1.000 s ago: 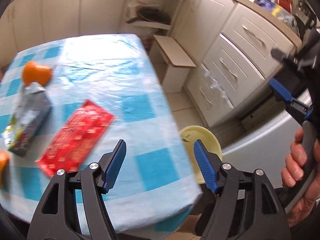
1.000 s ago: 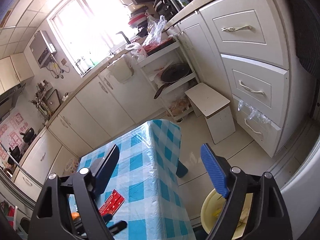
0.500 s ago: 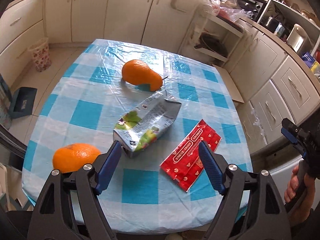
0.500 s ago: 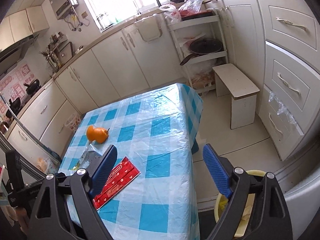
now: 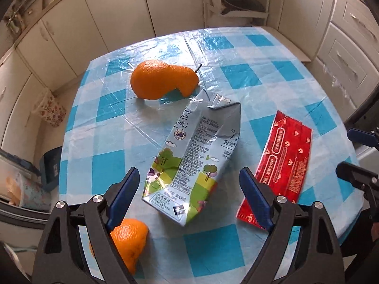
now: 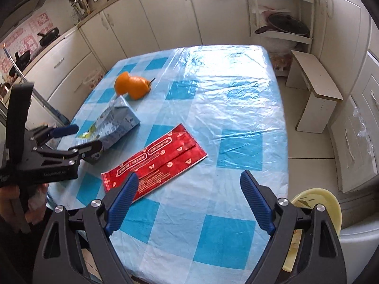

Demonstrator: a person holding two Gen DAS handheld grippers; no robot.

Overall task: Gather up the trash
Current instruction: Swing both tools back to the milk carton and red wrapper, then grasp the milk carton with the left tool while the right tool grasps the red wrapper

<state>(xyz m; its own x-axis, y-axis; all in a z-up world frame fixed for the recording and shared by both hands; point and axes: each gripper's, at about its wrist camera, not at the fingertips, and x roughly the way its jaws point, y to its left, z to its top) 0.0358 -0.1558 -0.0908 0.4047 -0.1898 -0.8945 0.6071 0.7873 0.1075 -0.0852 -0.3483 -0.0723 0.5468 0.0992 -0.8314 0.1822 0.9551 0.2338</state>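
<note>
On the table [image 5: 236, 241]: two orange peels [image 5: 161, 80] [image 5: 129, 242], one crushed milk carton [image 5: 194, 161], one red wrapper [image 5: 281, 172]. One yellow bin [image 6: 317, 201] beside it.

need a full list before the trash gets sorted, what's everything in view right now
milk carton: 1, pale grey with green print, crumpled, lying on its side mid table
wrapper: 1, red, flat on the table beside the carton
orange peels: 2, orange, one beyond the carton, one at the near edge by the left tongs
tablecloth: 1, blue and white check under clear plastic, covering the table
bin: 1, pale yellow, on the floor at the table's near corner
stool: 1, white, on the floor by the drawers
pan: 1, dark, on the corner shelf
left tongs: blue pads, jaws opening, carton's end between them, no contact
right tongs: blue pads, open, empty
</note>
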